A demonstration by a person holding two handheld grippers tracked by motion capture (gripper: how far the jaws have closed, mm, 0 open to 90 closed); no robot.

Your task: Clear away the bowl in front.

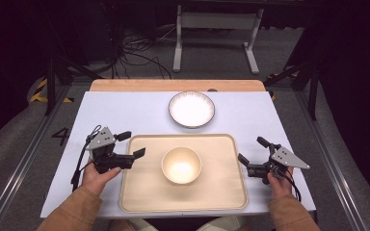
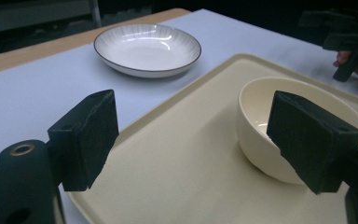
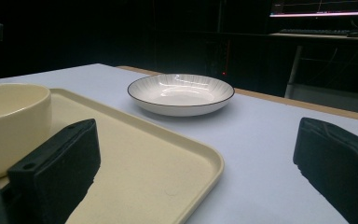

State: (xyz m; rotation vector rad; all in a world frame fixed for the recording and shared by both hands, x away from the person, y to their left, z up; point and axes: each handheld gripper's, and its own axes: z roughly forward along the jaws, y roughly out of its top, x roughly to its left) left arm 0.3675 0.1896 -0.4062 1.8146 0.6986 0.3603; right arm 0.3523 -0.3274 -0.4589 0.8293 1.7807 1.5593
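Observation:
A cream bowl [image 1: 181,164] [image 2: 289,126] [image 3: 7,121] stands upright in the middle of a cream tray [image 1: 139,192] [image 2: 177,158] [image 3: 158,172]. Beyond the tray a white plate [image 1: 191,109] [image 2: 148,48] [image 3: 181,93] with a dark rim lies on the table. My left gripper [image 1: 131,144] [image 2: 200,140] is open at the tray's left edge, its jaws aimed toward the bowl with nothing between them. At the tray's right edge my right gripper [image 1: 252,150] [image 3: 196,172] is open too and holds nothing.
The white tabletop [image 1: 125,115] has a wooden strip [image 1: 173,85] along its far edge. Behind it are a white table frame [image 1: 217,33] and cables [image 1: 135,53] on the floor. A monitor and keyboard [image 3: 326,28] sit on a desk far off.

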